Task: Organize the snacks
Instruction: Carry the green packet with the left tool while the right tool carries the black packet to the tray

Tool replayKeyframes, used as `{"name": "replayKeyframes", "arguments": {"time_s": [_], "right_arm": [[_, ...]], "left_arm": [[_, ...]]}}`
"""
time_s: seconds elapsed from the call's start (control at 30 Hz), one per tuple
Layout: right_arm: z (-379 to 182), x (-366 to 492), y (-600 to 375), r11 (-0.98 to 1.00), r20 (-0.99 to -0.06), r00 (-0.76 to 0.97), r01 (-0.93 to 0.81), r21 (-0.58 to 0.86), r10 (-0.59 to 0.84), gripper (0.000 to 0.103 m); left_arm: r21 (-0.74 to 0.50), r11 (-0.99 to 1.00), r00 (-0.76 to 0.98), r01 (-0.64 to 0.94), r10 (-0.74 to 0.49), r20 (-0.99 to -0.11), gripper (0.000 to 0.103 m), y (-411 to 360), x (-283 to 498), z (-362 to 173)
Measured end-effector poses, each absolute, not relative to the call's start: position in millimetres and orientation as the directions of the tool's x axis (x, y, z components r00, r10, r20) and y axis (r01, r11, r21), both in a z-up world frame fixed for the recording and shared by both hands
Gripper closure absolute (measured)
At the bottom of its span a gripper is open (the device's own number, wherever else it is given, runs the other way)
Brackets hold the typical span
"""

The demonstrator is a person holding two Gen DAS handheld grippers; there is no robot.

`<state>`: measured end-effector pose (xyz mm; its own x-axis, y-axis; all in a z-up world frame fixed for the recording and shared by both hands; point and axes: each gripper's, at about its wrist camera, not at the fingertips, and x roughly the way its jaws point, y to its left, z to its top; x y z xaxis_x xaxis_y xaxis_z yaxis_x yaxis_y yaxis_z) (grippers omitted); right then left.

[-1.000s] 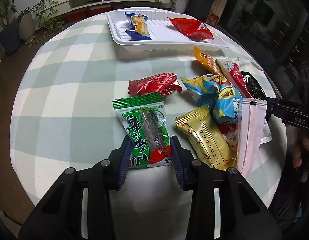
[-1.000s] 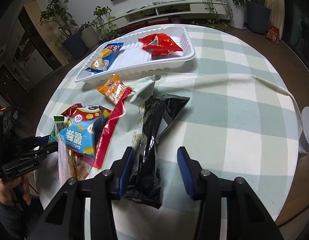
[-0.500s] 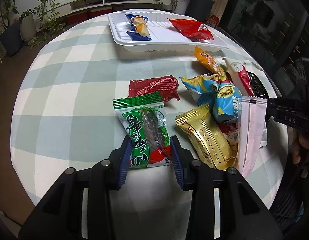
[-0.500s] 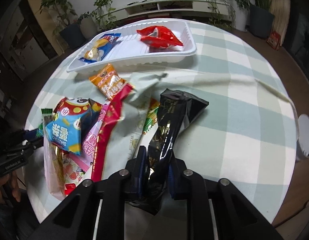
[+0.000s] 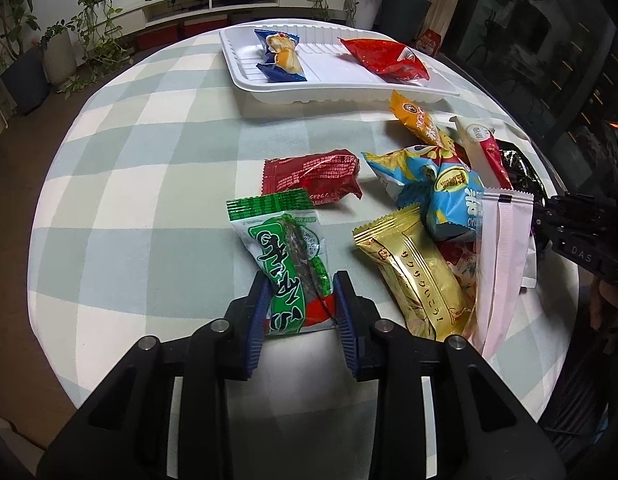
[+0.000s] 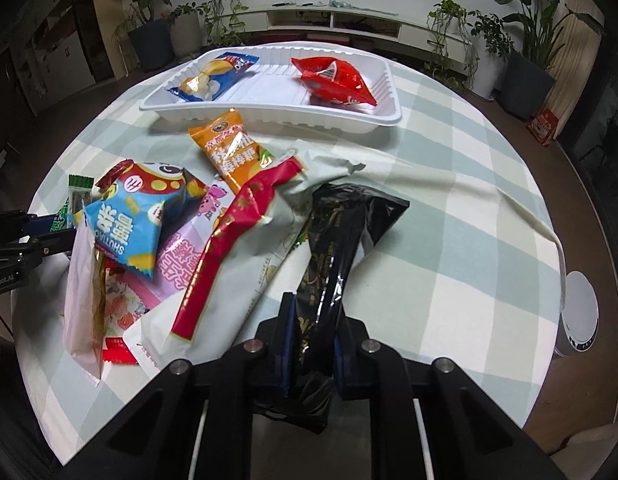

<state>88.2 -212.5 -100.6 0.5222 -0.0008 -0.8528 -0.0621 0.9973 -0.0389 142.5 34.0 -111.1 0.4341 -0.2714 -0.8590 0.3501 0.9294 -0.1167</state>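
My left gripper (image 5: pixel 300 298) has closed in on the near end of a green snack packet (image 5: pixel 287 258) that lies on the checked tablecloth; its blue pads touch the packet's sides. My right gripper (image 6: pixel 312 330) is shut on a long black snack packet (image 6: pixel 339 232) and holds it slightly raised. A white tray (image 5: pixel 429 90) at the far side holds a blue packet (image 5: pixel 279 56) and a red packet (image 5: pixel 383 58). The tray also shows in the right wrist view (image 6: pixel 269 114).
A pile of loose snacks lies between the grippers: a gold packet (image 5: pixel 419 270), a blue-yellow bag (image 5: pixel 437 184), a dark red packet (image 5: pixel 313 176), an orange packet (image 6: pixel 229 152), a red stick (image 6: pixel 237 240). The table edge is close on the right. Plants and a shelf stand behind.
My right gripper closed on the black packet and lifted it a little. My left gripper's jaws narrowed onto the green packet.
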Motion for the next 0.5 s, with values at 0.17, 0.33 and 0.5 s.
{"name": "replayKeyframes", "arguments": {"time_s": [0.17, 0.33, 0.5], "right_arm": [[-94, 82, -225, 0.999, -0.84, 0.542, -0.034, 0.029, 0.042, 0.086], [-88, 77, -234, 0.996, -0.819, 0.569, -0.018, 0.082, 0.078, 0.086], [-79, 74, -242, 0.991, -0.794, 0.597, -0.009, 0.134, 0.113, 0.087]], "left_arm": [[-0.123, 0.932, 0.44, 0.341, -0.274, -0.855, 0.075, 36, 141, -110], [-0.139, 0.935, 0.453, 0.327, -0.285, -0.845, 0.076, 42, 139, -106], [-0.17, 0.935, 0.462, 0.31, -0.304, -0.833, 0.076, 48, 136, -103]]}}
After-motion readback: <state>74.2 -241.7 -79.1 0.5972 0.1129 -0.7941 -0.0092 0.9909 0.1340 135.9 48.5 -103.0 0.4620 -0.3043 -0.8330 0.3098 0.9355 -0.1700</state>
